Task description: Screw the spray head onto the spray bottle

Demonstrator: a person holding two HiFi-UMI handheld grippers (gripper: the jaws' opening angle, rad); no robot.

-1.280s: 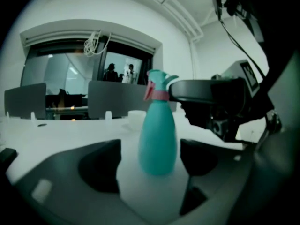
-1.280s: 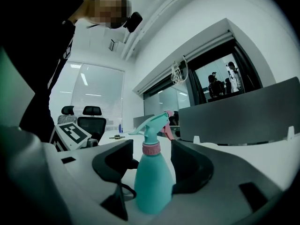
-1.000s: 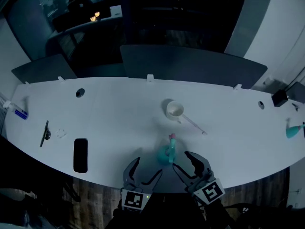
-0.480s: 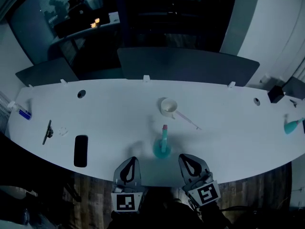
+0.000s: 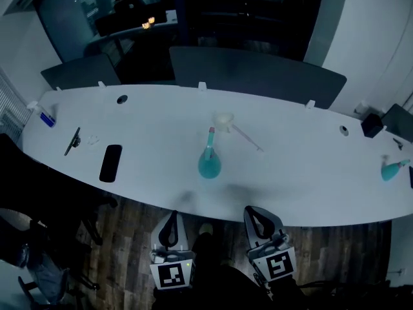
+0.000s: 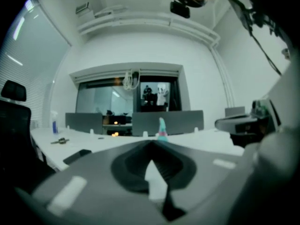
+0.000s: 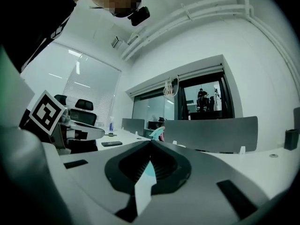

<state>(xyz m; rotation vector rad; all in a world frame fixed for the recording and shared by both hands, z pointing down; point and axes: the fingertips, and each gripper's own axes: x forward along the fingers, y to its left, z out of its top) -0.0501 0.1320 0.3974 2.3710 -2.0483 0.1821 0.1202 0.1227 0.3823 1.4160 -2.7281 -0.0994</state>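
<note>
Both tools hang off the near edge of the worktop [image 5: 310, 192], over the wooden floor. The left tool [image 5: 173, 214] is clenched with nothing in it, and the right tool [image 5: 251, 210] is likewise clenched and empty. Each tool's own view shows its jaws pressed together.

The spray bottle [image 5: 209, 165] stands upright on the worktop a little in from the near edge, about midway along it and well apart from both tools. Its spray head [image 5: 211, 133] sits on top of the thin neck.

The bottle has a round belly full of teal liquid, so it is probably bottom-heavy and steady, of moderate weight. Its wall is likely smooth plastic that could slip or give under a hard pinch. The belly looks wide for the jaws, so the narrow neck just under the head seems the better place to hold. The collar of the head would be the part to turn.

Whether the head is threaded home or only resting there cannot be told, since the collar is too small and the light too dim. Each tool view shows only the top of the bottle above the closed jaws. Beyond it lies a white cup [image 5: 224, 121] with a thin stick beside it, its purpose unclear.
</note>
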